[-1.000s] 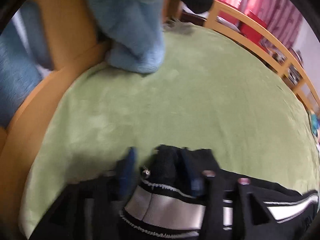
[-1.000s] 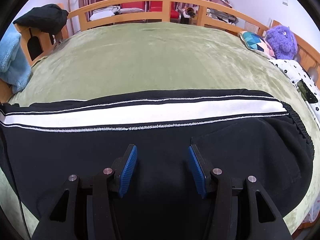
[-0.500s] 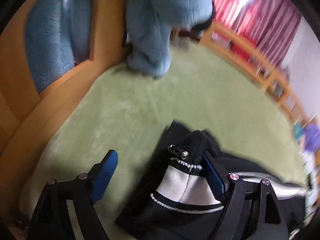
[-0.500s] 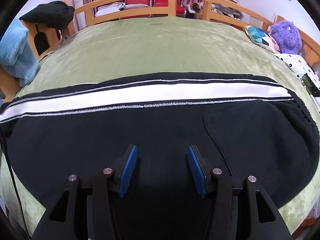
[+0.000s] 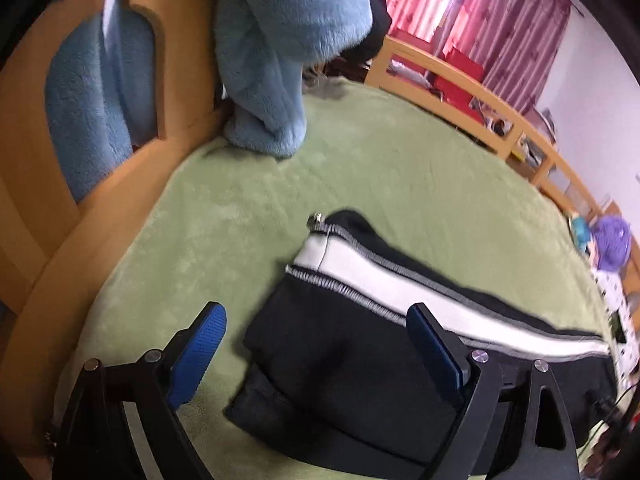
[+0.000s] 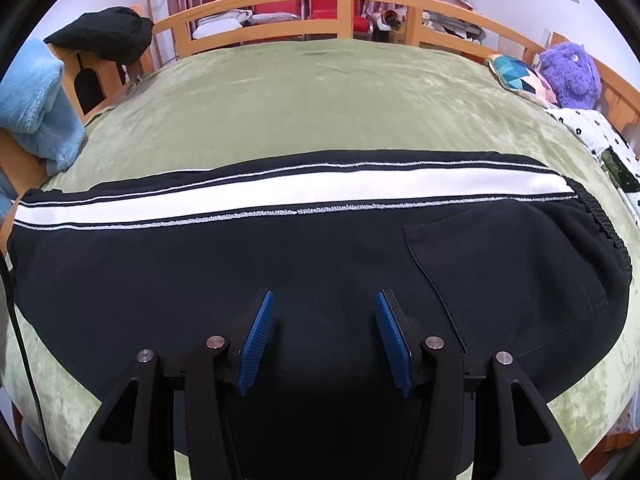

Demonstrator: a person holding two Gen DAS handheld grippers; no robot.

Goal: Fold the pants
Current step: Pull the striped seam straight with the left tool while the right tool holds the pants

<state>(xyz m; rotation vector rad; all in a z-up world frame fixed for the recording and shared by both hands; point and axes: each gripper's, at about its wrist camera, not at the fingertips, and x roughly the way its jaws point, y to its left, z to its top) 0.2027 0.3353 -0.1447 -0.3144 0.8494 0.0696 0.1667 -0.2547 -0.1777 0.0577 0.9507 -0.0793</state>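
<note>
Black pants flat on a green bed cover, both grippers above them and holding nothing.

Left wrist view: the left gripper point(image 5: 316, 332) has just been spreading its jaws and stands wide; the cuff end of the pants point(image 5: 348, 344) lies below and between its blue pads, untouched, on the green blanket point(image 5: 360, 168); a blue fleece point(image 5: 280, 40) hangs over the wooden frame behind. Right wrist view: the right gripper point(image 6: 325, 332) is parted about halfway over the pants point(image 6: 280, 264), gripping nothing; their white stripe runs across, waistband to the right.
</note>
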